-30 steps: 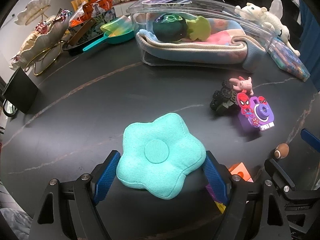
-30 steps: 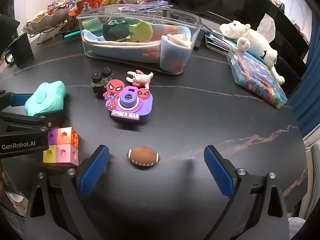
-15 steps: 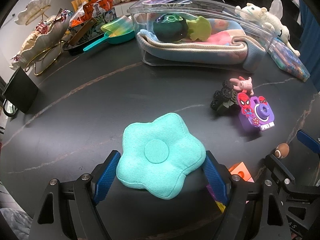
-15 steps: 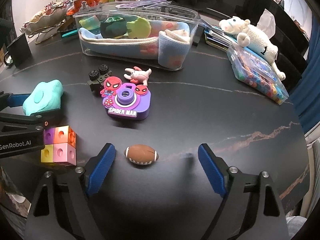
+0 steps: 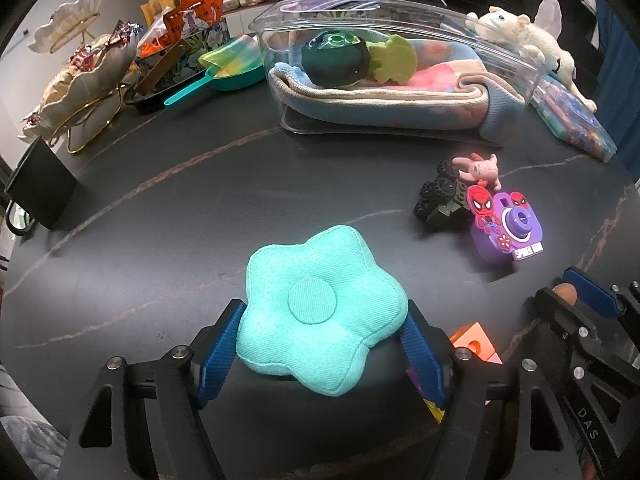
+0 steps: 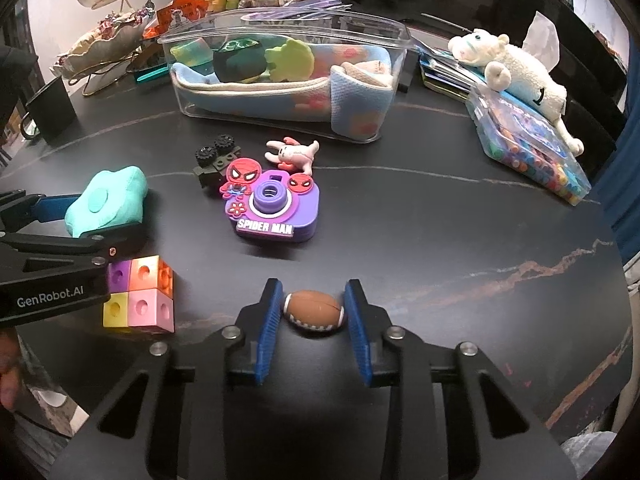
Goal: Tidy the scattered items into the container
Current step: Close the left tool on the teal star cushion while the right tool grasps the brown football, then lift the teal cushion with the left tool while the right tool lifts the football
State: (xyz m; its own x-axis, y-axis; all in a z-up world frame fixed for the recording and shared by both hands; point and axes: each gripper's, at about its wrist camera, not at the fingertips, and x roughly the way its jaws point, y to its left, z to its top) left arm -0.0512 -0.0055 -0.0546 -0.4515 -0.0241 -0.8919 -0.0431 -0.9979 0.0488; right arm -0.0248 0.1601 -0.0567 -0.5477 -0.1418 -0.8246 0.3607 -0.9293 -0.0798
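Pinching the small brown toy football [image 6: 315, 310] between its 2 blue pads, the right gripper [image 6: 314, 312] holds it just above or on the black marble-veined tabletop [image 6: 440, 248]; contact with the surface cannot be told. The left gripper [image 5: 322, 344] is clamped on the teal flower-shaped plush cushion [image 5: 320, 316], its blue pads pressing both sides of the cushion's lower half. Seen from the right wrist, that cushion sits at 9 o'clock, with a block of 4 pastel cubes [image 6: 138, 300] just beside the left tool's dark frame. At 12 o'clock of the football lies the purple Spider-Man toy camera [image 6: 272, 212], and beyond it a pink rubbery bunny figure [image 6: 294, 152] and a small dark brick car with black wheels [image 6: 212, 160], the car touching the camera's corner. Farther at 12 o'clock stands the clear plastic container [image 6: 396, 40], already holding a folded pastel blanket [image 6: 352, 120], a dark green round plush [image 6: 238, 60] and a lime-green flat plush [image 6: 290, 58]. At 2 o'clock a white stuffed lamb [image 6: 516, 68] rests on a clear box of coloured beads [image 6: 532, 148].
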